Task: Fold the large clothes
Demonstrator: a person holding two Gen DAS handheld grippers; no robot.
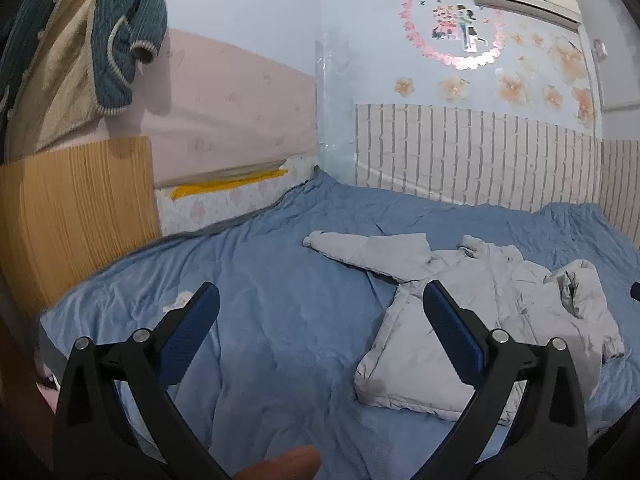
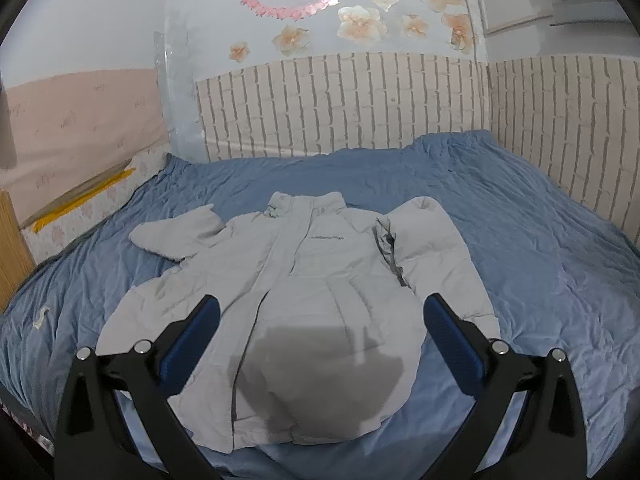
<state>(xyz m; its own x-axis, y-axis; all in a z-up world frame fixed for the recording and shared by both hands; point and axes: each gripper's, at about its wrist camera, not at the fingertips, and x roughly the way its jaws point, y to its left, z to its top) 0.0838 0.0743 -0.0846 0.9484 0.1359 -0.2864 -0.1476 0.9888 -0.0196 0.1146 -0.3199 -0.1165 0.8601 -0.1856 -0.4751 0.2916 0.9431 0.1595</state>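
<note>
A pale grey padded jacket (image 2: 304,280) lies face up on the blue bedspread (image 2: 540,248), collar toward the far wall. Its left sleeve spreads out to the side; its right sleeve is folded in over the body. My right gripper (image 2: 320,312) is open and empty, held above the jacket's hem. In the left wrist view the jacket (image 1: 480,304) lies to the right. My left gripper (image 1: 320,304) is open and empty over bare bedspread (image 1: 260,300), left of the jacket.
Brick-pattern wall panels (image 2: 360,100) border the bed at the back and right. A wooden board (image 1: 76,216) and a pink padded panel (image 1: 232,112) stand at the left. A teal knitted garment (image 1: 120,32) hangs top left. A small white scrap (image 2: 42,316) lies on the bedspread.
</note>
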